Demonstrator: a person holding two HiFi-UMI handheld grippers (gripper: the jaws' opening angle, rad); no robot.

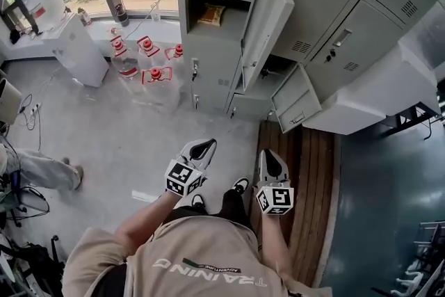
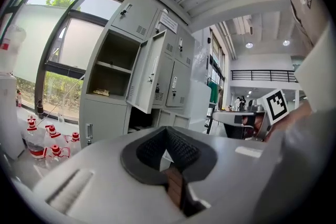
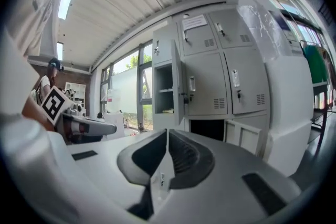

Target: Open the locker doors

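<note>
At the far left, red-capped water jugs [image 1: 142, 62] stand on the floor by the window, just beside the bank of grey lockers [image 1: 208, 80]. Nearer the person, the left tongs [image 1: 204, 147] are clenched on nothing. The right tongs [image 1: 270, 158] beside them are likewise pressed together and empty, and both are well apart from the lockers. On the bank, an upper door [image 1: 268, 14] and a lower door [image 1: 295, 101] already stand ajar, while the closed doors [image 1: 344, 45] further right are not yet opened. These thin sheet-metal doors should swing lightly and stay rigid. The smooth painted face offers little purchase, so the small latch handle [image 1: 341, 38] looks like the place to pinch, once the tongs have spread.
</note>
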